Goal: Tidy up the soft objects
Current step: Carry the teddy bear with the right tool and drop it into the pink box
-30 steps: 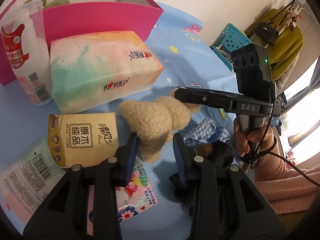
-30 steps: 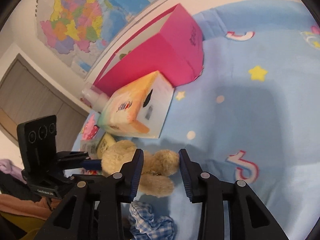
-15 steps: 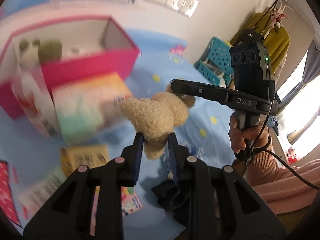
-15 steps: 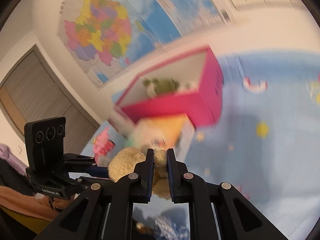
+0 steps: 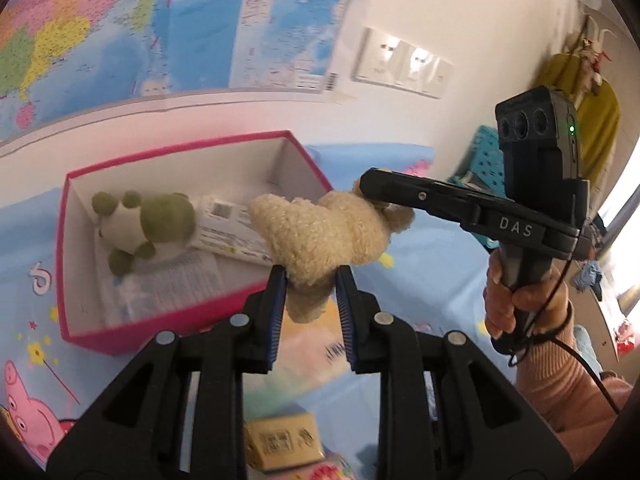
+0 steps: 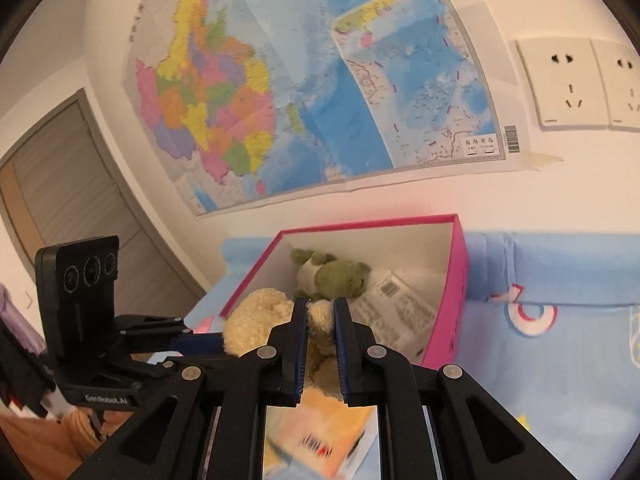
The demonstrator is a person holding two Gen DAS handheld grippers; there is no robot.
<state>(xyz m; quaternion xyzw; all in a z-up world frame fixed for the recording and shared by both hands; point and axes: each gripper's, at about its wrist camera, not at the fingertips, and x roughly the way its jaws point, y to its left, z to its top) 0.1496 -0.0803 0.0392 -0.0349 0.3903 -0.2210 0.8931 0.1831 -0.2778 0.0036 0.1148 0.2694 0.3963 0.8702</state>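
Both grippers hold a beige plush bear (image 5: 324, 236) in the air in front of the pink box (image 5: 168, 322). My left gripper (image 5: 311, 280) is shut on one lower limb of the bear. My right gripper (image 6: 321, 312) is shut on another part of the bear (image 6: 256, 320); in the left wrist view the right gripper (image 5: 370, 188) comes in from the right and pinches the bear's far end. Inside the pink box (image 6: 456, 280) lie a green and white plush frog (image 5: 140, 224) and flat white packets (image 5: 224, 232).
A pastel tissue pack (image 6: 320, 440) lies below the bear on the blue cartoon sheet (image 6: 560, 360). A yellow tissue packet (image 5: 280, 440) sits near the bottom edge. A wall map (image 6: 300, 80) and sockets (image 6: 568, 84) are behind the box. A person's hand (image 5: 516, 296) grips the right gripper's handle.
Both grippers closed on the bear and lifted it off the sheet toward the pink box. The tissue packs and bottle have dropped out of the upper view.
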